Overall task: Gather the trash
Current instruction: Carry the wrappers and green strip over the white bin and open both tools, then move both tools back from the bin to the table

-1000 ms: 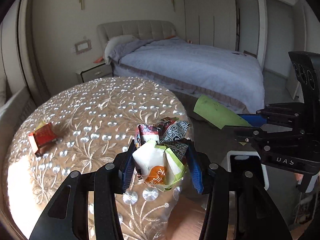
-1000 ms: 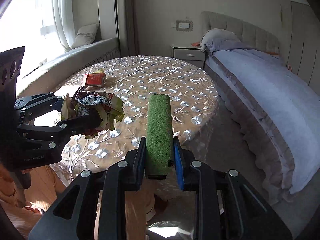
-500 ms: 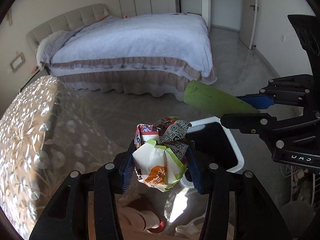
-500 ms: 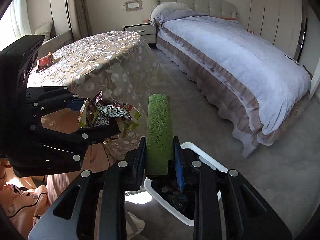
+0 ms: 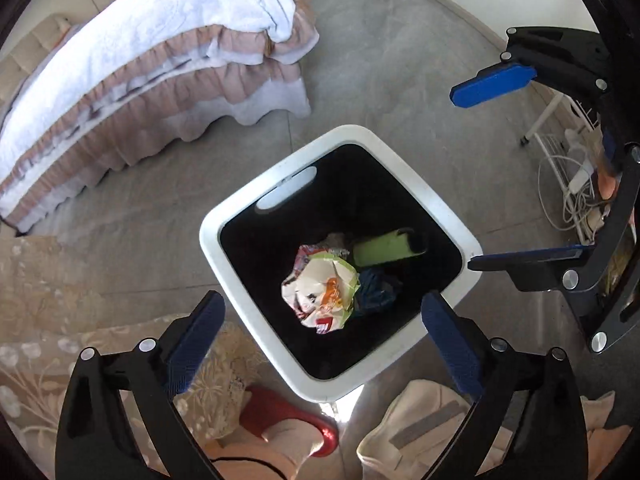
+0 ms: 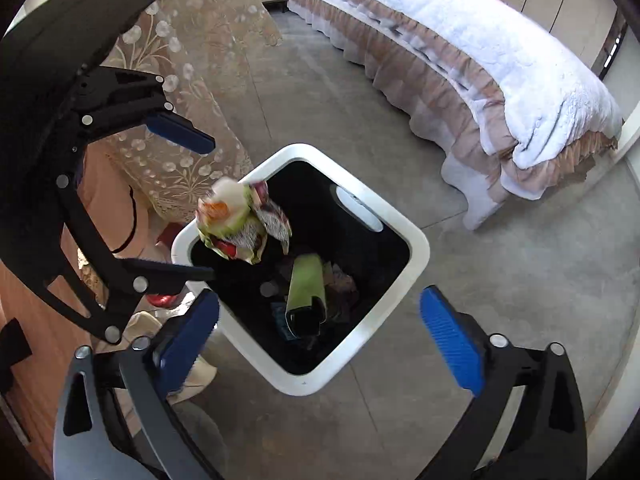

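Note:
A white bin (image 5: pixel 452 216) with a black liner stands on the floor below both grippers; it also shows in the right wrist view (image 6: pixel 416 264). My left gripper (image 5: pixel 320 336) is open above it. The crumpled wrapper bundle (image 5: pixel 320 292) is loose in the air over the bin mouth, seen blurred in the right wrist view (image 6: pixel 236 224). My right gripper (image 6: pixel 320 340) is open above the bin. The green roll (image 6: pixel 306 286) lies inside the bin, also seen in the left wrist view (image 5: pixel 384 248), among darker trash.
A bed (image 5: pixel 132 64) with a frilled skirt stands beyond the bin. The lace-covered table (image 6: pixel 188 92) hangs down at the left. A red slipper (image 5: pixel 288 416) and a beige slipper (image 5: pixel 424 432) are by the bin. A white rack with cables (image 5: pixel 572 184) stands at the right.
Both grippers swung from the table to above the bin and opened. The green roll dropped into the bin and the wrapper bundle left the left gripper and is falling.

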`<state>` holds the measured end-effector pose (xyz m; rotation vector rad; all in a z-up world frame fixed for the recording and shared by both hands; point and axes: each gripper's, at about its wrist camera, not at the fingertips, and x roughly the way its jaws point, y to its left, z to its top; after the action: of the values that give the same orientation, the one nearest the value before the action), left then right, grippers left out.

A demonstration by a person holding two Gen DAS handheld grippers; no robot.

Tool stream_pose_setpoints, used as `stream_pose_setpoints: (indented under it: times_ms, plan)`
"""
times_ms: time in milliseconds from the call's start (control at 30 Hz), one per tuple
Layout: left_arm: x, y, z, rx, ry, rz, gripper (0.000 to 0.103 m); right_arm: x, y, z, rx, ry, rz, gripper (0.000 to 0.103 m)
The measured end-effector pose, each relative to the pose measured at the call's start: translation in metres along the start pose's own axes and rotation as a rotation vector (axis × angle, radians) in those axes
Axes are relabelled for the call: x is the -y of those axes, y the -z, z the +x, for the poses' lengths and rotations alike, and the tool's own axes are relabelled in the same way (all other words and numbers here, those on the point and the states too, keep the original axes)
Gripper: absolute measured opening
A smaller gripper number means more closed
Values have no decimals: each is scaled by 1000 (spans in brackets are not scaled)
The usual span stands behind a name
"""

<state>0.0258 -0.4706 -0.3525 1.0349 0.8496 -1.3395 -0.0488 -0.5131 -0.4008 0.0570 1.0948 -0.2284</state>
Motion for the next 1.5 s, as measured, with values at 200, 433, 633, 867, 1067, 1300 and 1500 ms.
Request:
stream_pose_setpoints:
  times_ms: [200, 433, 633, 867, 1067, 1300, 1500]
  plan:
    - [12, 1, 1, 25, 26, 10, 98, 9, 10, -2, -16, -4, 38, 98]
    - [5, 2, -20, 83, 17, -13, 98, 3, 1, -7, 28, -21, 23, 98]
    - [-7, 9, -39, 122, -9, -47, 98, -10, -15, -23, 65, -7, -13, 98]
    - [-36, 29, -92, 227, -110, -169, 98, -28, -49, -61, 180, -5, -40, 98]
    - [-73, 63, -165, 329, -286, -345, 98, -60, -96, -98, 359, -35, -79, 98]
    - [-125, 131, -239, 380, -502, -575, 98, -115, -165, -118, 516, -186, -165, 98]
    - [-165, 202, -282, 381, -648, -736, 98, -188, -220, -123, 586, -300, -290, 98]
